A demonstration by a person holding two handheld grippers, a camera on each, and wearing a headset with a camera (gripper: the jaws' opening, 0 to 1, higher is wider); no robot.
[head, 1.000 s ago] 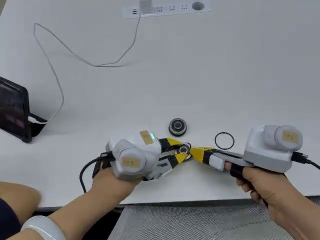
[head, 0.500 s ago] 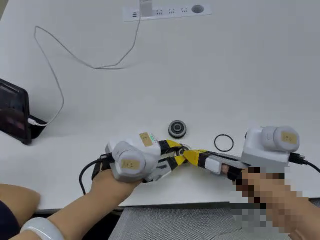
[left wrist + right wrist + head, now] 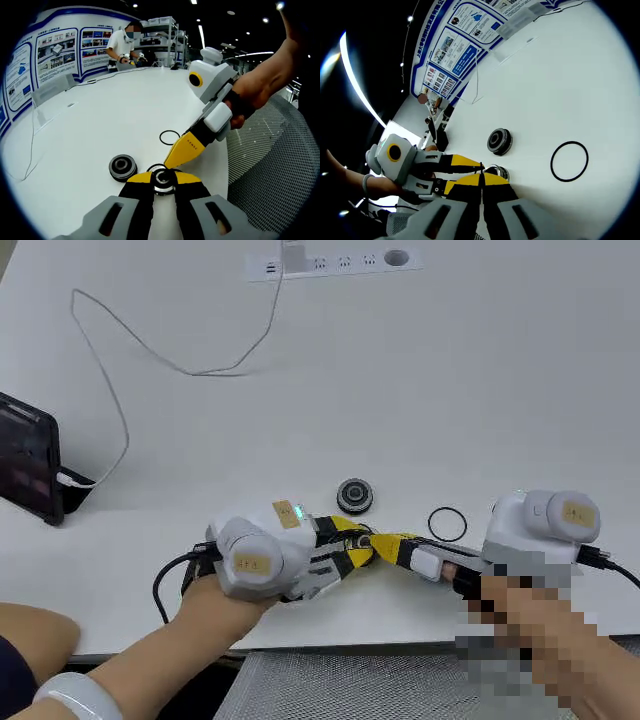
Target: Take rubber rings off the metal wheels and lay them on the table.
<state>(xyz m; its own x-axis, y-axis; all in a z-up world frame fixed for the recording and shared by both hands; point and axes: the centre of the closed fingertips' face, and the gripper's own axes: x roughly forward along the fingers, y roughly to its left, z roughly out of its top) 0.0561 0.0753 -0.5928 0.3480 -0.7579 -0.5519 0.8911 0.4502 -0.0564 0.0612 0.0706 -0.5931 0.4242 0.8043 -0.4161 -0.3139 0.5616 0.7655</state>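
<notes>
My left gripper [image 3: 357, 546] [image 3: 161, 175] is shut on a small metal wheel [image 3: 366, 539] [image 3: 161, 180] [image 3: 498, 173], held just above the white table. My right gripper [image 3: 379, 545] [image 3: 481, 174] comes in from the right with its jaws pressed together at that wheel's rim. They pinch the thin black rubber ring [image 3: 154, 167], which stands slightly off the wheel there. A second wheel [image 3: 354, 495] [image 3: 123, 166] [image 3: 499, 141], still wearing its black ring, lies just behind. One loose rubber ring [image 3: 447, 524] [image 3: 169, 137] [image 3: 569, 161] lies flat to the right.
A dark phone [image 3: 25, 472] leans at the left edge, with a grey cable [image 3: 110, 390] running to a white power strip [image 3: 335, 259] at the back. The table's front edge [image 3: 350, 642] is close under both hands.
My right gripper has slid left until its tips meet the wheel held in the left gripper. The left gripper has barely moved.
</notes>
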